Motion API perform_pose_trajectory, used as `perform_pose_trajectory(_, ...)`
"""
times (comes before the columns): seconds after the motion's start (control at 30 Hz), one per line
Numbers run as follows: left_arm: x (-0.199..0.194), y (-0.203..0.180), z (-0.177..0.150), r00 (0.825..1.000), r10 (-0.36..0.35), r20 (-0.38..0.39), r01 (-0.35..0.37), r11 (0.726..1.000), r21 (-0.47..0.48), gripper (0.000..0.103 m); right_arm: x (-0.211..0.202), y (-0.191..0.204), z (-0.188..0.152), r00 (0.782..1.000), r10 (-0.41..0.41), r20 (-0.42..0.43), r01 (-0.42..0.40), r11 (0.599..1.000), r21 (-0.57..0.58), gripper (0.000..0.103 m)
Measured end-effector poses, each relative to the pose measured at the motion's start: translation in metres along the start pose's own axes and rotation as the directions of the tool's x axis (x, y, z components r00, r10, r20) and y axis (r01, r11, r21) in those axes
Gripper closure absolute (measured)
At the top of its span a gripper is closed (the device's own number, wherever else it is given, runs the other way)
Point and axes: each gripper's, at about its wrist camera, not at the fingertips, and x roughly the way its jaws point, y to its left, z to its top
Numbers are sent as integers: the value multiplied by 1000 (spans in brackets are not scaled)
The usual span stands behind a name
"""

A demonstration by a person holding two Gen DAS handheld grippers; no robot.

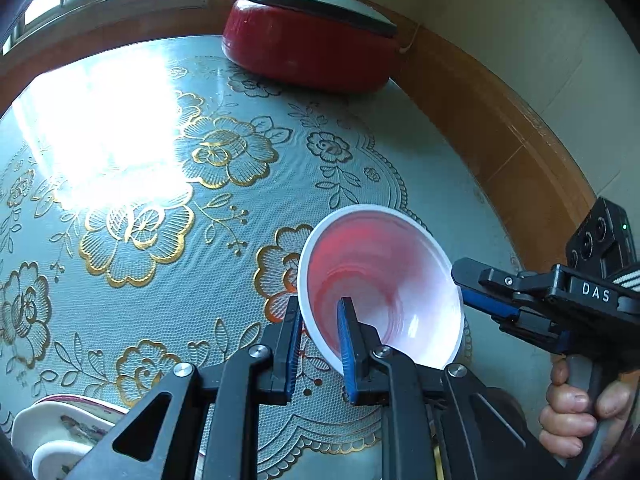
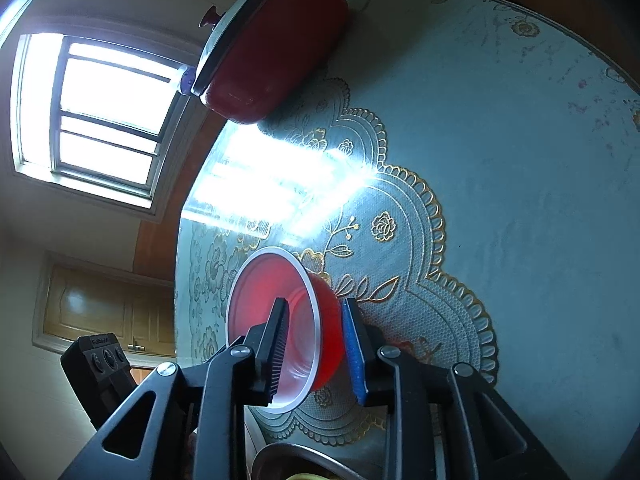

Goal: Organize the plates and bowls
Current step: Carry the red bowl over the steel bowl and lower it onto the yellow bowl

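Observation:
A plastic bowl (image 1: 384, 280), red outside and white inside, hangs tilted on its side just above the floral table mat (image 1: 160, 240). My left gripper (image 1: 320, 332) is shut on the near rim, one finger outside the wall and one inside. My right gripper (image 1: 466, 286) straddles the opposite rim. In the right wrist view the bowl (image 2: 296, 320) has its wall between the right gripper's (image 2: 316, 346) fingers. The inner finger stands off the wall, so that gripper is open.
A red pot with a grey lid (image 1: 312, 48) stands at the far edge of the round table, by the wall. Patterned plates (image 1: 60, 432) lie at the near left. A metal bowl (image 2: 296, 464) sits below the right gripper. A hand (image 1: 572, 412) holds the right tool.

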Motion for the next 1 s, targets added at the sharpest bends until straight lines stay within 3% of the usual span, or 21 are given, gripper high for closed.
perform_pose_trajectory(0.2,-3,4,5,1000,4,11,-4,1000,-15,83,0,3,-2,1000,-11,8,11,999,-31,75)
perform_pose_trajectory(0.27,-1,3,5,1000,1,6,-1,1000,-9,83,2,7,-4,1000,-26,11,26,998,-52,87)
perform_pose_trajectory(0.4,3,-1,3,1000,0,-6,0,1000,10,87,8,12,-7,999,-38,3,38,997,-74,95)
perform_pose_trajectory(0.6,-3,-2,-2,1000,-23,-8,23,1000,-4,92,0,15,-11,999,-28,20,29,997,-67,96)
perform_pose_trajectory(1.0,-41,-7,-8,994,-102,36,103,995,-18,92,-36,35,-25,996,48,73,-41,995,-92,96)
